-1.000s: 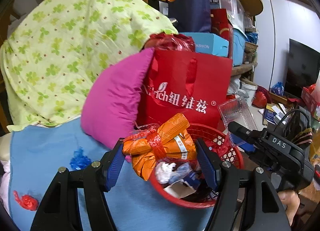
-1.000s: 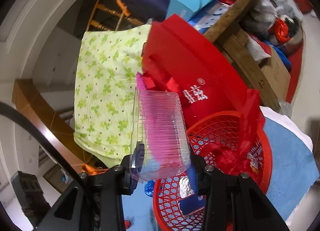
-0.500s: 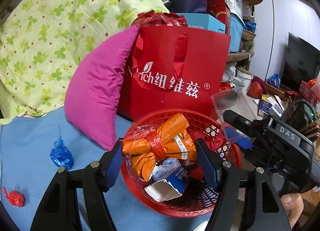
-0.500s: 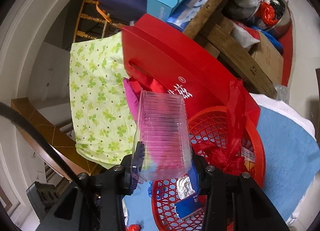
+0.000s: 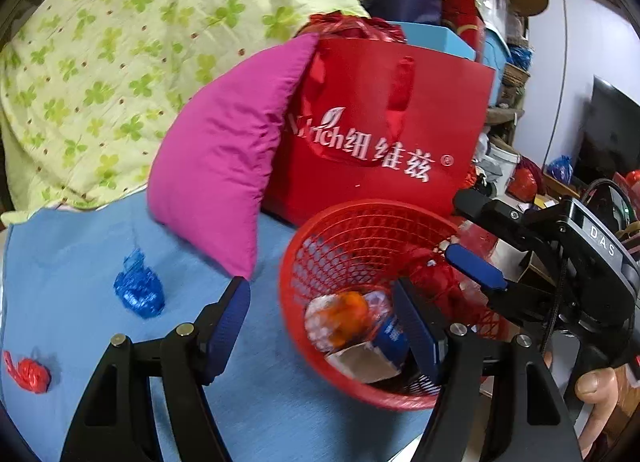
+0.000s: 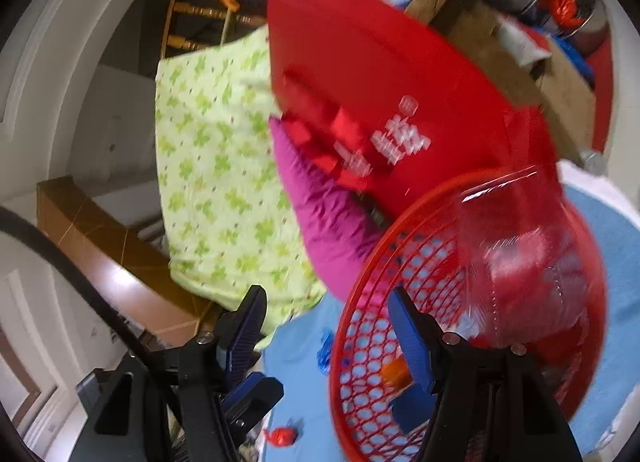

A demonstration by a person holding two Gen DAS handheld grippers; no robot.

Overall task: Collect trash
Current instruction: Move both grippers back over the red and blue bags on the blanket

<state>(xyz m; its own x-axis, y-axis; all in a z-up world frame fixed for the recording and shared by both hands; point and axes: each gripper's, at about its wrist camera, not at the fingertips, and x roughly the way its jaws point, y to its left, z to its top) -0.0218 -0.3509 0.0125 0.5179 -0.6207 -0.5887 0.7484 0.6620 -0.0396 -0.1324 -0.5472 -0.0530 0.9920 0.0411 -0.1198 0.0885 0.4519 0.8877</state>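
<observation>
the clear plastic tray, at the right of the right wrist view, sits blurred over the red mesh basket and may tip over the rim. the right gripper is opening with nothing between its fingers, and the left gripper is wide and empty. a blue wrapper and red wrapper lie lower left on the blue cloth, the pink cushion crowding the basket.

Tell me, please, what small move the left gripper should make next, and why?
Probably swing the left gripper left and down toward the blue crumpled wrapper. Its jaws are opening with nothing between them, the orange packet already lies in the red basket, and that wrapper and a red scrap remain on the blue cloth.
</observation>
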